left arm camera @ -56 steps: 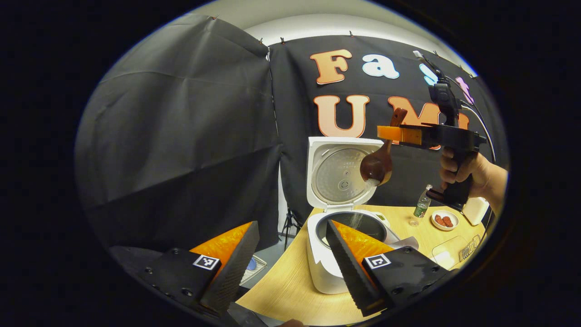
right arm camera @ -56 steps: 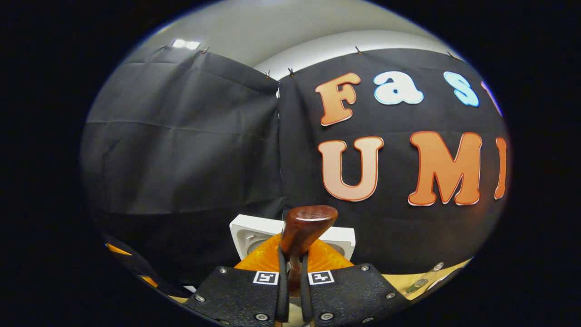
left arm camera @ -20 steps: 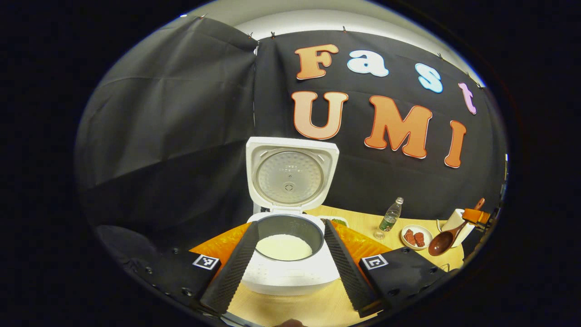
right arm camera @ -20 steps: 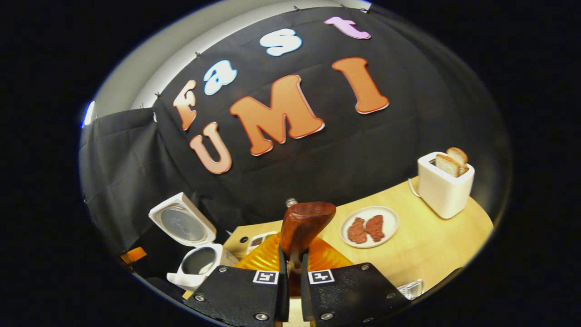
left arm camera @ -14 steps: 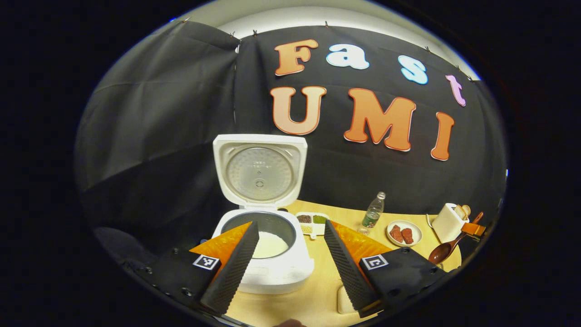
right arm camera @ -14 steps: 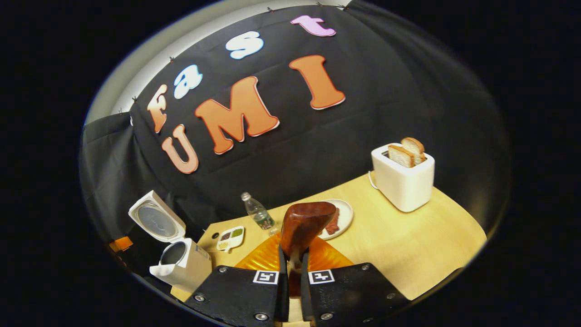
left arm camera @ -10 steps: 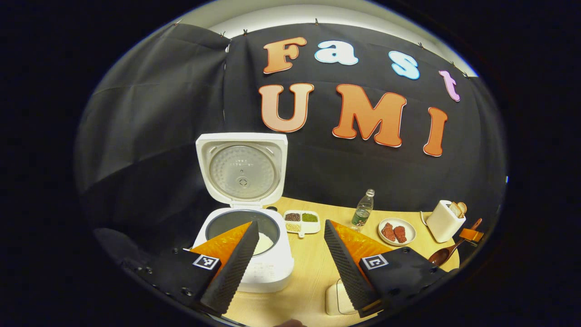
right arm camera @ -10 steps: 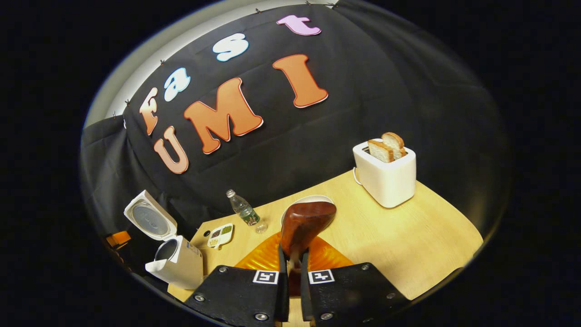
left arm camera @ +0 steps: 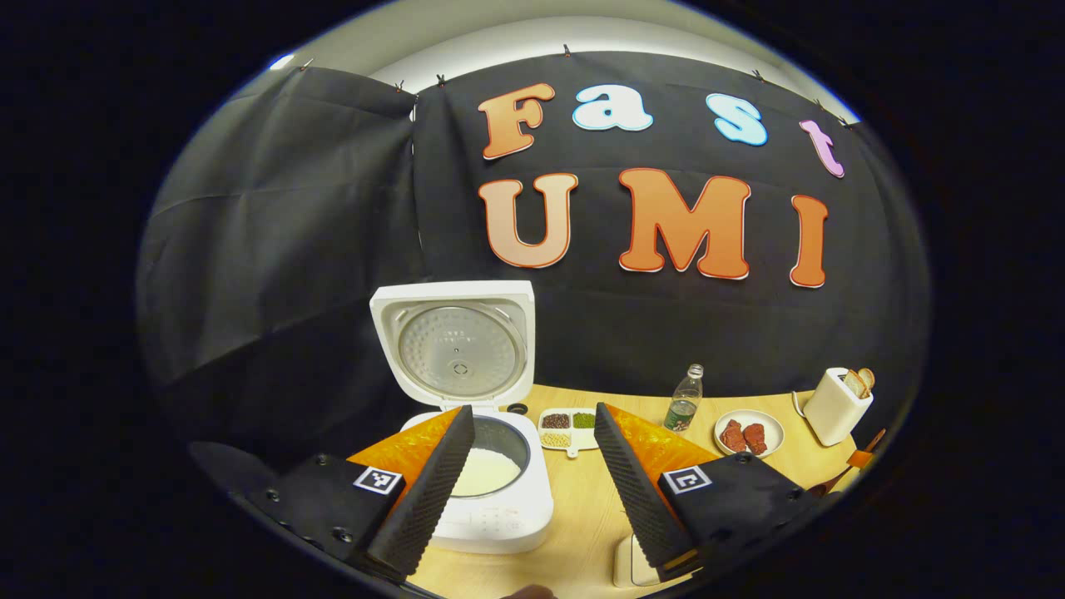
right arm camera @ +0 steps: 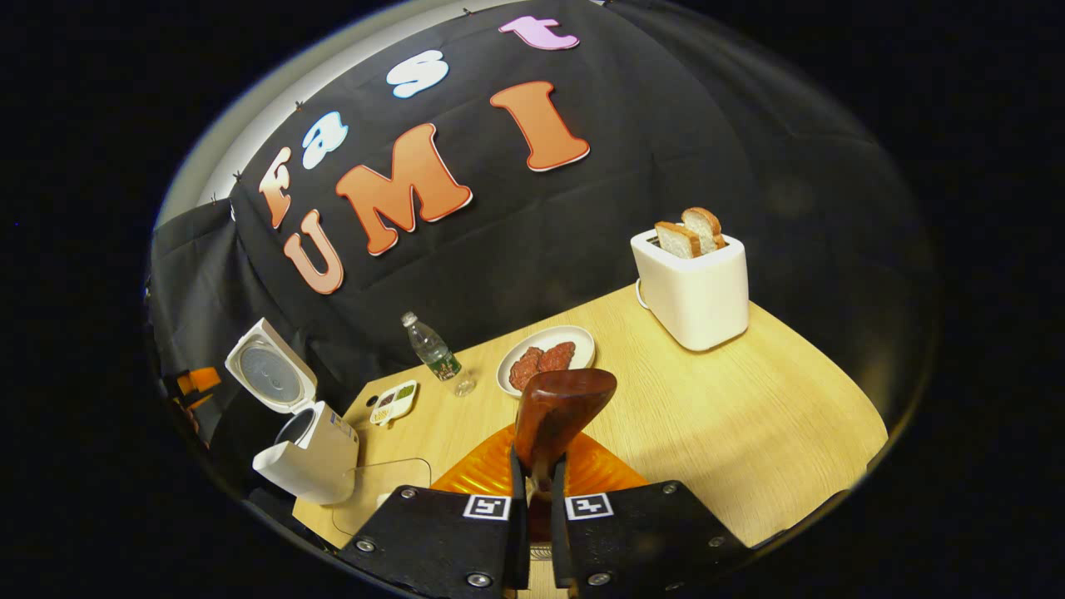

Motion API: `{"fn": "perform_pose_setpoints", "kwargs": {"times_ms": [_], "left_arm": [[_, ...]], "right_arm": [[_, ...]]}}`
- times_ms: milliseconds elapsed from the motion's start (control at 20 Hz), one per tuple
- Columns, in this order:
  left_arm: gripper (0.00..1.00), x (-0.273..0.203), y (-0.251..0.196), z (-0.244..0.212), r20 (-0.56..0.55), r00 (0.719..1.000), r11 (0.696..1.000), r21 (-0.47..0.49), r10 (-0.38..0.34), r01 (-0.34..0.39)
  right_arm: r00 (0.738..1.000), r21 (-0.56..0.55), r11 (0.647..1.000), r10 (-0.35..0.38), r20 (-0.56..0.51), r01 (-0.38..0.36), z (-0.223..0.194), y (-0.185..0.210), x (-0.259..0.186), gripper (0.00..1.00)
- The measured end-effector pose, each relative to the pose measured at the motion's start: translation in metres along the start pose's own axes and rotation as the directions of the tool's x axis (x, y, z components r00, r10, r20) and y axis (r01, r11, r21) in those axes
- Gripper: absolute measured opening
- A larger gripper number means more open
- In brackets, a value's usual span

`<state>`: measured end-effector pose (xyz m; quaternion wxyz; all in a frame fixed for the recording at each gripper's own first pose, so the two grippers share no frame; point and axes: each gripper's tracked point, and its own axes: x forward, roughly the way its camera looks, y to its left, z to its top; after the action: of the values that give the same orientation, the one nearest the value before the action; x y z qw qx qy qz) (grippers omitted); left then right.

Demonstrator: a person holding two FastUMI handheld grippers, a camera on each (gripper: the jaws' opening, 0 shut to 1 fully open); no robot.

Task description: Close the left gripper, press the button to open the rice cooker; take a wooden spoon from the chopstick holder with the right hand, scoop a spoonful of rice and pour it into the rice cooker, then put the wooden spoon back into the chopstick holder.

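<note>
The white rice cooker [left arm camera: 499,516] stands open with its lid [left arm camera: 456,345] upright and white rice [left arm camera: 482,472] in the pot. My left gripper [left arm camera: 532,466] hangs open in front of it, with nothing between its fingers. My right gripper [right arm camera: 537,482] is shut on the handle of the brown wooden spoon [right arm camera: 559,408], whose bowl points forward above the table. The cooker [right arm camera: 306,453] lies far to the left in the right gripper view. In the left gripper view the spoon [left arm camera: 832,482] shows small at the far right edge.
On the wooden table [right arm camera: 749,433] stand a white toaster [right arm camera: 691,287] with two bread slices, a plate of meat [right arm camera: 545,362], a water bottle [right arm camera: 433,349] and a small divided dish [right arm camera: 393,402]. A white object [left arm camera: 631,566] lies near my left gripper's right finger.
The spoon was tipped over the cooker, pouring rice; my right gripper has since carried it right and down over the table. My left gripper has stayed open and swung towards the cooker's front.
</note>
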<state>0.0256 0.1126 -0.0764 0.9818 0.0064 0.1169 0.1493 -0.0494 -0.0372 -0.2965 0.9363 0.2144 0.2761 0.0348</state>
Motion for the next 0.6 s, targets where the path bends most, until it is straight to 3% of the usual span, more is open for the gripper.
{"fn": "perform_pose_setpoints", "kwargs": {"times_ms": [300, 600], "left_arm": [[0.98, 0.049, 0.055, 0.062, 0.063, 0.996, 0.998, -0.014, 0.066, -0.066], [0.98, 0.139, 0.092, 0.129, 0.172, 0.981, 0.996, -0.041, 0.085, -0.079]], "right_arm": [[0.996, 0.035, 0.996, -0.085, -0.012, 0.085, -0.024, -0.016, 0.007, 0.13], [0.982, 0.036, 0.989, -0.136, -0.128, 0.142, -0.042, -0.016, -0.001, 0.19]]}}
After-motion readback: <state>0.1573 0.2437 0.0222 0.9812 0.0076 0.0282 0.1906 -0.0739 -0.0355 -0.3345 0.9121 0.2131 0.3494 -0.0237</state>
